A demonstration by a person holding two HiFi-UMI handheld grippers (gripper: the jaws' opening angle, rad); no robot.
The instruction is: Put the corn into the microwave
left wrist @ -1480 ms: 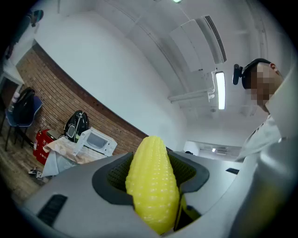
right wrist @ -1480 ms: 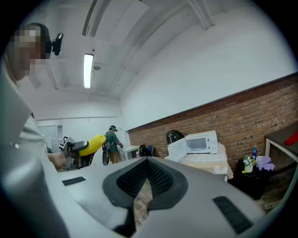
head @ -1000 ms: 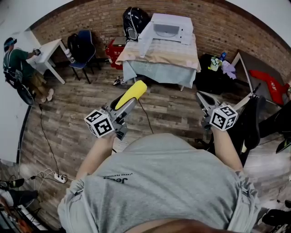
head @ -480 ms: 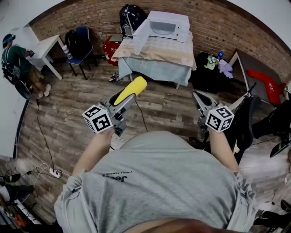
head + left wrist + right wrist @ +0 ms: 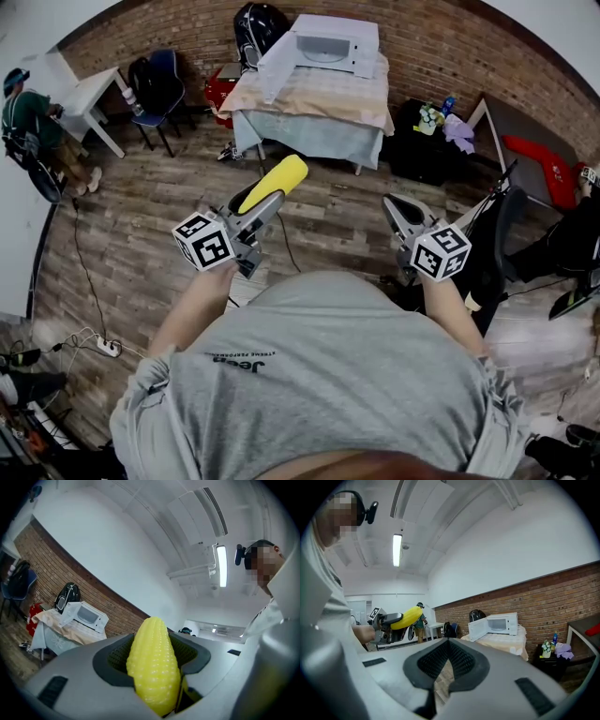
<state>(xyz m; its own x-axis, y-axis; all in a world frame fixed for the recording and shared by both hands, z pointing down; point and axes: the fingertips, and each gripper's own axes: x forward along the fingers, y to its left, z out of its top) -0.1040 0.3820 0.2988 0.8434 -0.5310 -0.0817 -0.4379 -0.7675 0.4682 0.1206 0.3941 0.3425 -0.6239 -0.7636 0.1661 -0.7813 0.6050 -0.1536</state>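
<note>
The yellow corn (image 5: 274,183) sticks out forward from my left gripper (image 5: 263,208), whose jaws are shut on it; in the left gripper view the corn (image 5: 152,663) fills the space between the dark pads. The white microwave (image 5: 323,45) stands with its door swung open on a cloth-covered table (image 5: 314,112) across the wooden floor, well ahead of both grippers. It also shows small in the left gripper view as the microwave (image 5: 86,616) and in the right gripper view as the microwave (image 5: 499,624). My right gripper (image 5: 394,211) is shut and holds nothing.
A person sits at a white desk (image 5: 94,98) at the far left, with dark chairs (image 5: 159,84) beside it. A black backpack (image 5: 255,23) leans behind the table. A low black stand with bottles (image 5: 431,136) is right of the table. A cable and power strip (image 5: 103,347) lie at left.
Both grippers have travelled forward over the floor toward the table, the corn still held in the left one. The right gripper has drifted leftward in the head view.
</note>
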